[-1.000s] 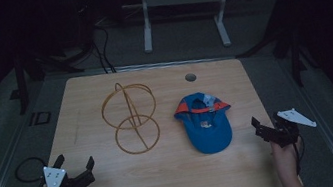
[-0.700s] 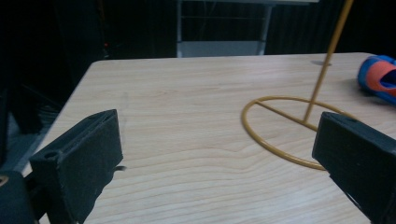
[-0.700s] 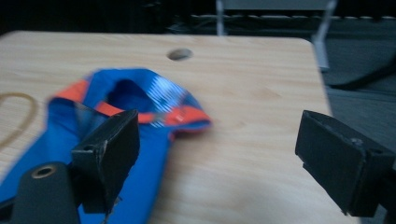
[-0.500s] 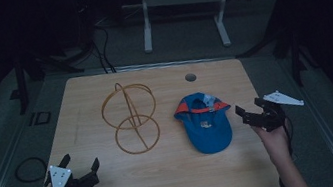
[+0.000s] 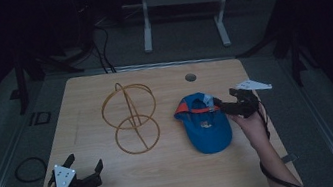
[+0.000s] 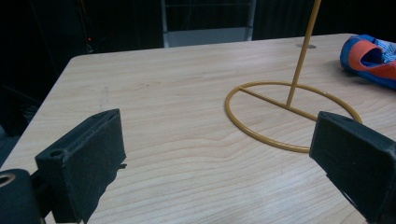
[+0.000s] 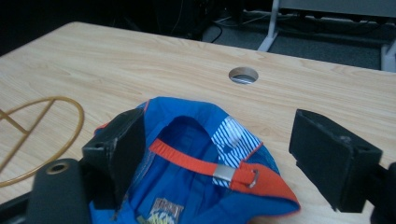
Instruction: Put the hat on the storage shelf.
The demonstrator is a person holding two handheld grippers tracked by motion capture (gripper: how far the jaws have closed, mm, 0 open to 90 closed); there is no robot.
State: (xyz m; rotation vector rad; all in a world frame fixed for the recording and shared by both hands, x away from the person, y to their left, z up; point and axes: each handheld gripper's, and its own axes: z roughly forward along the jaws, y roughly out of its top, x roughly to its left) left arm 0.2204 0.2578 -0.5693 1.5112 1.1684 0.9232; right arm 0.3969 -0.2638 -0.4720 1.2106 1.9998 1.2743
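- Right gripper (image 5: 225, 107) hovers at the back edge of the blue cap (image 5: 206, 126), its jaws well apart and just now closing a little, one on each side of the orange strap (image 7: 201, 164) and its opening; nothing is pinched yet.
- Table (image 5: 177, 173): the cap lies on it upside down toward the right side, brim toward the person. A pull on soft cloth could drag the whole cap across the wood instead of lifting it.
- Wire stand (image 5: 131, 117), a yellow frame of hoops, sits left of the cap and apart from it. A swing that way could knock it over, as it looks light.
- Left gripper (image 5: 86, 176) rests near the front left corner, jaws wide apart and holding nothing, too far off to steady the stand.
- Strap and its small metal buckle (image 7: 224, 173): jaws closing on the strap alone would likely slip, or catch one layer and let the cap hang crooked.
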